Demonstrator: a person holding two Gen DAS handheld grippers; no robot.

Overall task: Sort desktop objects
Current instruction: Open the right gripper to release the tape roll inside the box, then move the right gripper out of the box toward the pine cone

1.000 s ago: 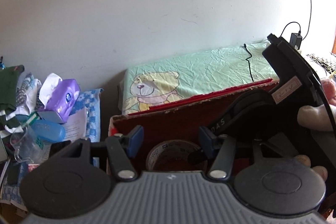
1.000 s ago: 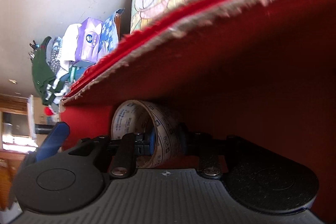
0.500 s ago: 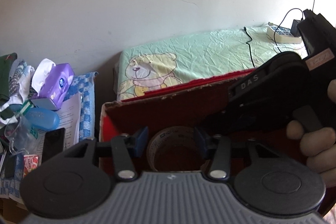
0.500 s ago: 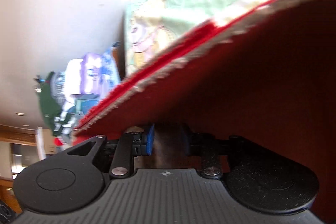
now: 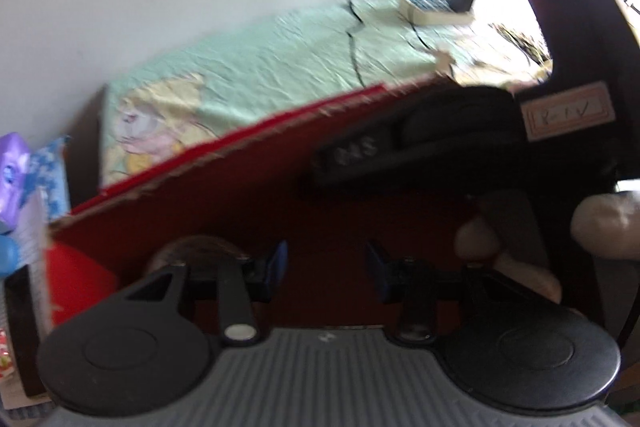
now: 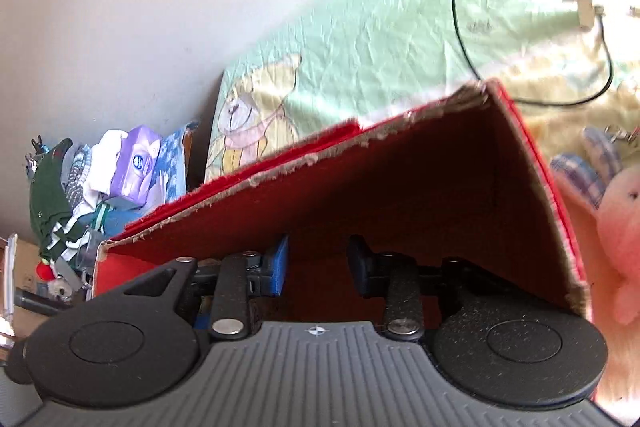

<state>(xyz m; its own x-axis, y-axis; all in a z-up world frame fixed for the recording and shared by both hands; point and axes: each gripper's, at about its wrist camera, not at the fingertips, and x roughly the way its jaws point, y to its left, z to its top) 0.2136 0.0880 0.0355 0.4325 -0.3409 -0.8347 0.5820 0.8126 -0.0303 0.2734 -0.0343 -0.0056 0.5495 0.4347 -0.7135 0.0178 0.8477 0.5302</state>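
A red cardboard box [image 5: 248, 187] with torn rims fills the middle of both views. Its dark inside [image 6: 400, 179] faces my right gripper [image 6: 319, 263], which hovers open at the box mouth with nothing between its blue pads. My left gripper [image 5: 326, 267] is open too, its fingers just over the near rim. A roll of printed tape [image 5: 192, 247] lies inside the box at the left, blurred and partly hidden behind my left finger. In the left wrist view the black body of the right gripper [image 5: 460, 131] leans over the box, with a hand [image 5: 600, 227] on it.
A pale green bear-print cloth [image 6: 380, 39] covers the surface behind the box, with a black cable [image 6: 460, 11] and a power strip [image 5: 436, 7]. A pink plush toy [image 6: 616, 227] sits to the right. A purple tissue pack [image 6: 136, 163] and piled clothes [image 6: 48, 195] lie to the left.
My right gripper let go of the tape roll inside the box, opened, and drew back up to the box mouth. The left gripper shifted right and tilted; the roll stays in the box.
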